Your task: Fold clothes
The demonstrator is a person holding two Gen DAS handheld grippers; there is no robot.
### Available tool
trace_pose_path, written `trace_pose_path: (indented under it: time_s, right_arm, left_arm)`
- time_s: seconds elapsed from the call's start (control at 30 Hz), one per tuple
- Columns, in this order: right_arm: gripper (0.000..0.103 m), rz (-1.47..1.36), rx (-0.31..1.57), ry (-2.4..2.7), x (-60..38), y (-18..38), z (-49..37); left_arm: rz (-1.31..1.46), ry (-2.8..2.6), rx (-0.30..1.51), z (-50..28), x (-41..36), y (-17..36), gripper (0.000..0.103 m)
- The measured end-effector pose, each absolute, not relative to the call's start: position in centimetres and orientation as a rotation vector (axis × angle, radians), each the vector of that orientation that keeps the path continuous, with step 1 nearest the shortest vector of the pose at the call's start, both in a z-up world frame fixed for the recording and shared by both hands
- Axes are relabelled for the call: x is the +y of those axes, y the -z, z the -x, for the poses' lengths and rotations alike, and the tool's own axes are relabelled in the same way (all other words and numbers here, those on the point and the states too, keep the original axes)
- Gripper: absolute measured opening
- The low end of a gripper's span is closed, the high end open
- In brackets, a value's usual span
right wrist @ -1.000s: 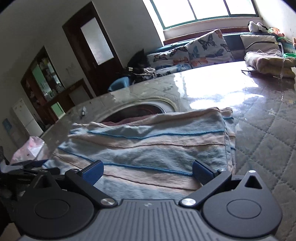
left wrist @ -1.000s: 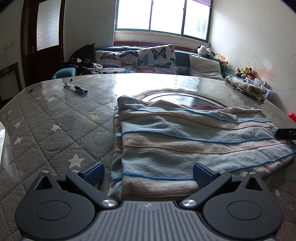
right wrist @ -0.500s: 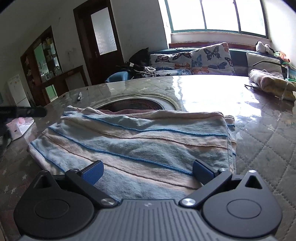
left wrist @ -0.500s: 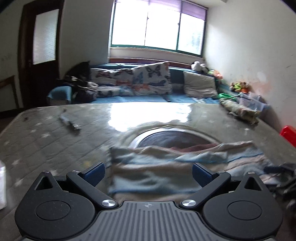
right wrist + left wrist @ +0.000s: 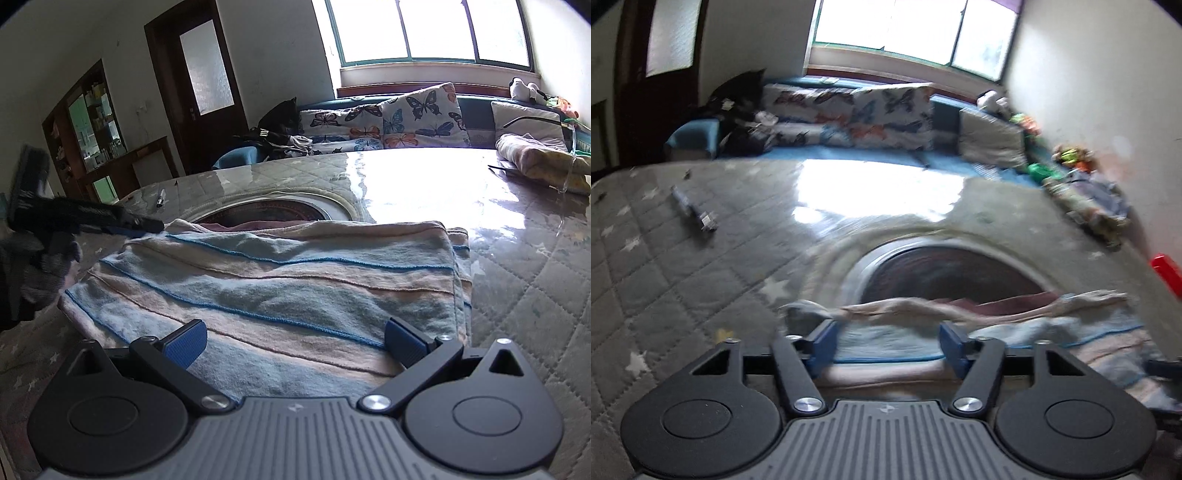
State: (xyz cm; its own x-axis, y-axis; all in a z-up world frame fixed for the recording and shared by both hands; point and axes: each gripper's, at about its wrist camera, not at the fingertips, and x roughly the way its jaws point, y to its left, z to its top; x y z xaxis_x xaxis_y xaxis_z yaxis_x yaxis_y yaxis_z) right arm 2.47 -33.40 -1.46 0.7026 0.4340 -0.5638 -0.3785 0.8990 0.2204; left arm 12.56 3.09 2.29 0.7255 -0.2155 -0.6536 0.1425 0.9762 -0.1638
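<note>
A folded striped garment, pale blue and pink with blue lines (image 5: 280, 280), lies on the grey quilted table (image 5: 535, 280). My right gripper (image 5: 293, 341) is open and empty, low over its near edge. My left gripper (image 5: 888, 338) is open with the jaws partly closed in, over the garment's far left corner (image 5: 886, 332); that view is blurred. The left gripper also shows in the right wrist view (image 5: 122, 223), at the garment's far left corner, held by a gloved hand (image 5: 40, 266).
A round inset (image 5: 273, 212) in the table lies behind the garment. A pen-like object (image 5: 694, 214) lies far left. Another folded cloth (image 5: 543, 162) sits far right. A sofa with butterfly cushions (image 5: 388, 118) stands beyond the table. A red object (image 5: 1167, 273) is at right.
My left gripper has moved forward along the garment's left side to its far corner, and its jaws have narrowed. My right gripper has stayed open over the near edge.
</note>
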Motion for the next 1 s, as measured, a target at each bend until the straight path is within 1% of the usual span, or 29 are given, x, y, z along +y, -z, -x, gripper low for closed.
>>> trace_pose_path:
  time_s: [0.1, 0.3, 0.5, 0.67, 0.8, 0.97, 1.0]
  right_arm:
    - [0.103, -0.097, 0.649, -0.455, -33.6, 1.5, -2.4]
    - [0.103, -0.1, 0.648, -0.456, -33.7, 1.7, -2.3]
    - [0.103, -0.1, 0.648, -0.456, -33.6, 1.6, -2.3]
    - [0.103, -0.098, 0.648, -0.456, -33.6, 1.6, -2.3]
    - [0.103, -0.105, 0.647, -0.458, -33.7, 1.6, -2.4]
    - [0.103, -0.114, 0.646, -0.461, -33.9, 1.6, -2.3]
    - [0.103, -0.113, 0.646, -0.461, -33.8, 1.6, -2.3]
  left_arm:
    - [0.093, 0.162, 0.727, -12.9, 3.9, -1.7, 0.039]
    - [0.048, 0.121, 0.709, -12.8, 2.8, -2.5, 0.035]
    - [-0.015, 0.216, 0.674, -11.6, -0.1, -3.8, 0.036]
    - [-0.073, 0.203, 0.721, -13.7, -2.0, -2.5, 0.037]
    - [-0.075, 0.16, 0.725, -14.9, -1.7, -1.5, 0.037]
    - [-0.063, 0.117, 0.711, -14.5, -1.5, -2.1, 0.037]
    - [-0.055, 0.123, 0.705, -14.2, -1.6, -2.5, 0.036]
